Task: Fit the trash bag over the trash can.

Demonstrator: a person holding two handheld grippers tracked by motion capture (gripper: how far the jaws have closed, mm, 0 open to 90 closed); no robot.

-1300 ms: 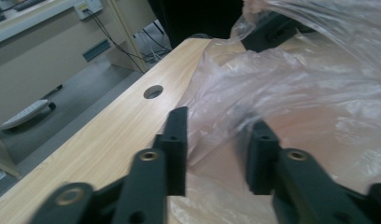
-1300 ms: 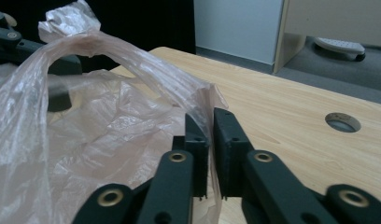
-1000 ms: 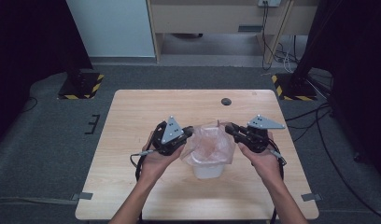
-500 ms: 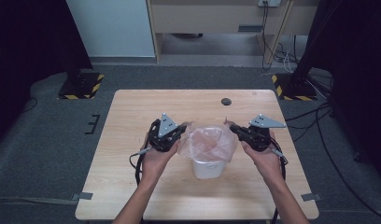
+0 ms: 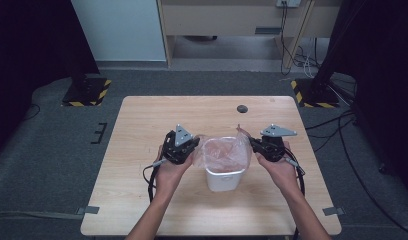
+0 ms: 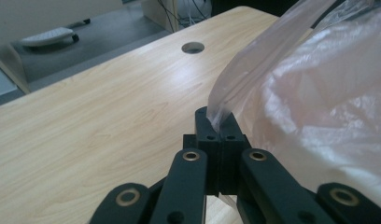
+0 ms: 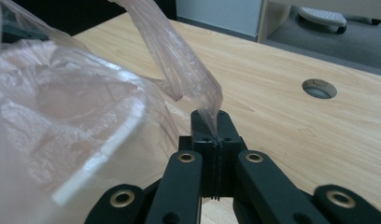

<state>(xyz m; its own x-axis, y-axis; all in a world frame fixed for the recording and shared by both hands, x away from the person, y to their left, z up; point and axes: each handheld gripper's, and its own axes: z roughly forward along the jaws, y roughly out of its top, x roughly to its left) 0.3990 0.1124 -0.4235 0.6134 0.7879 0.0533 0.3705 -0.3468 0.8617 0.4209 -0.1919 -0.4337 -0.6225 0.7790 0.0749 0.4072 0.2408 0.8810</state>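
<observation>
At the left, the left gripper (image 5: 191, 148) is clamped on the thin plastic bag (image 5: 224, 152) lining the white bin (image 5: 224, 179) at table centre; the right gripper (image 5: 254, 145) is clamped on its right edge. The film could be torn if pulled apart too hard.

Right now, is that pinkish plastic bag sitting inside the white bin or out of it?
Inside. The bag lines the white bin, its mouth spread over the rim, opposite edges pinched by the left gripper and right gripper.

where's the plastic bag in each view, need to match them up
High view: the plastic bag sits centre, lining the white bin.
Left gripper view: right side.
Right gripper view: left side.
Shared landmark: the round hole in the table.
</observation>
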